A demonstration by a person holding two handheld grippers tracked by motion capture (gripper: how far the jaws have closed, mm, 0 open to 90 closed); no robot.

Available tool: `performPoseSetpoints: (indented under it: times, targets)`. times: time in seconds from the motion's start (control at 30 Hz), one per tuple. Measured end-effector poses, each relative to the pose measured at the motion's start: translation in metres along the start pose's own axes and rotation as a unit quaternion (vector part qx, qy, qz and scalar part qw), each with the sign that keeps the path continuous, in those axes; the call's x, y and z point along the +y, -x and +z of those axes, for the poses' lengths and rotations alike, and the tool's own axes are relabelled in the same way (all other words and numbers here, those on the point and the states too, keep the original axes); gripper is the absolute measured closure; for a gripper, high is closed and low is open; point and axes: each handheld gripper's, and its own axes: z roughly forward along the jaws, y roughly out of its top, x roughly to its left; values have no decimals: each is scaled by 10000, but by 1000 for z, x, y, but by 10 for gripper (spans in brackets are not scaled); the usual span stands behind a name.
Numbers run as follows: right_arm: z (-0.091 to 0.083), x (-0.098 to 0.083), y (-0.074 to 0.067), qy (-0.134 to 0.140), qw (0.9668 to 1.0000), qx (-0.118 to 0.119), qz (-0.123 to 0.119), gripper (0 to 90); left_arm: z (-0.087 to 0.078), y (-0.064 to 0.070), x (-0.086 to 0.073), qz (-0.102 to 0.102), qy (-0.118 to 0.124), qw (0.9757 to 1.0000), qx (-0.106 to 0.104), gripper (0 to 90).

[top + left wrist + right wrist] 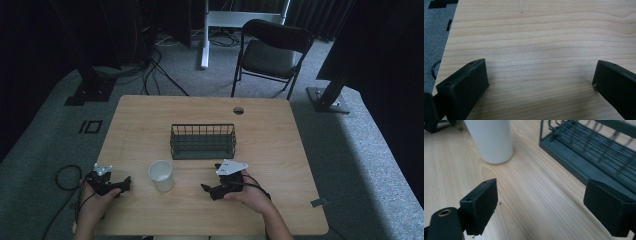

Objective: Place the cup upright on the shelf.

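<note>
The right gripper (209,189) rests near the table's (270,150) front edge with its jaws wide apart and nothing between them, aimed at the cup (161,175); the left gripper (123,183) sits by the front left corner, jaws likewise spread over bare wood. The cup stands upright between the two, just in front of the basket (203,140) at the table's middle. A fast or off-centre approach would likely let one jaw strike the cup's wall and tip it or shove it toward the left gripper; squeezing too hard might buckle it. The cup looks empty from above; the basket holds nothing.
</note>
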Motion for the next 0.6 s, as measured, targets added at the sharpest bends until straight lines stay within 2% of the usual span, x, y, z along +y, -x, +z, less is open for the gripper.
performPoseSetpoints:
  times: [0.27,0.6]
  targets:
    - [12,10,-11,112,9997,191,-101,120,0,0,0,1,-1,10000,0,3]
    - [30,28,-27,182,9982,461,-351,127,0,0,0,-3,3,10000,0,3]
